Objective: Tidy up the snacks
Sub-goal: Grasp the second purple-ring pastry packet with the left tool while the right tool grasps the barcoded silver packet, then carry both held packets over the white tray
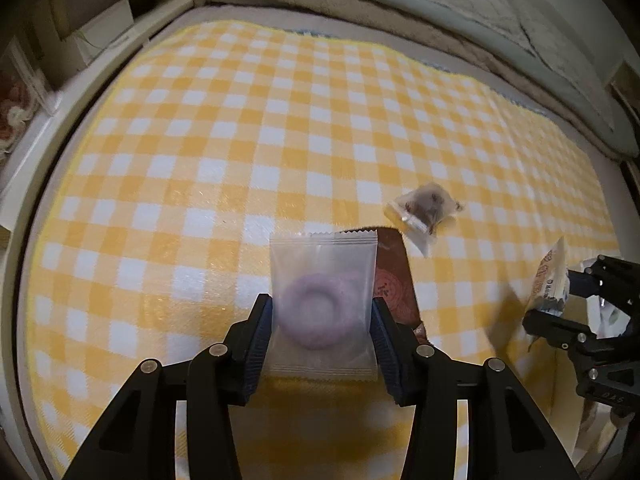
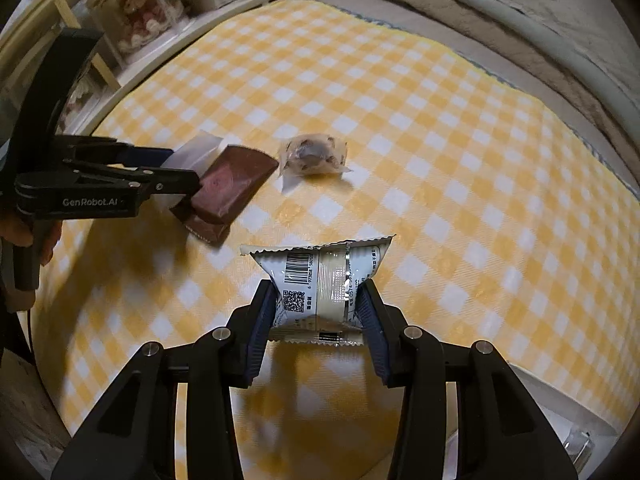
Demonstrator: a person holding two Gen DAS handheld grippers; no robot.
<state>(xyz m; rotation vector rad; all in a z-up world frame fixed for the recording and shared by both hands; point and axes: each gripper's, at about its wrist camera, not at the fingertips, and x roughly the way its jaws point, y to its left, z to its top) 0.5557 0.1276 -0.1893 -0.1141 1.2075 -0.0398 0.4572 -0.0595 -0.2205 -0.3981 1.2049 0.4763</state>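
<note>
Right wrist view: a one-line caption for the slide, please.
Right gripper clamps a white barcoded snack packet above the yellow checked cloth; left gripper holds a clear packet.

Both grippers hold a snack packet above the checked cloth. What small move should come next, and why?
Probably carry the white packet in the right gripper toward the box at the cloth's near right edge. The left gripper also grips its clear packet, so nothing needs regrasping. Two snacks remain on the cloth.

Brown packet (image 1: 394, 276) mostly hidden behind frosted pouch (image 1: 324, 300); clear wrapper (image 1: 424, 210) contents blurred.
</note>
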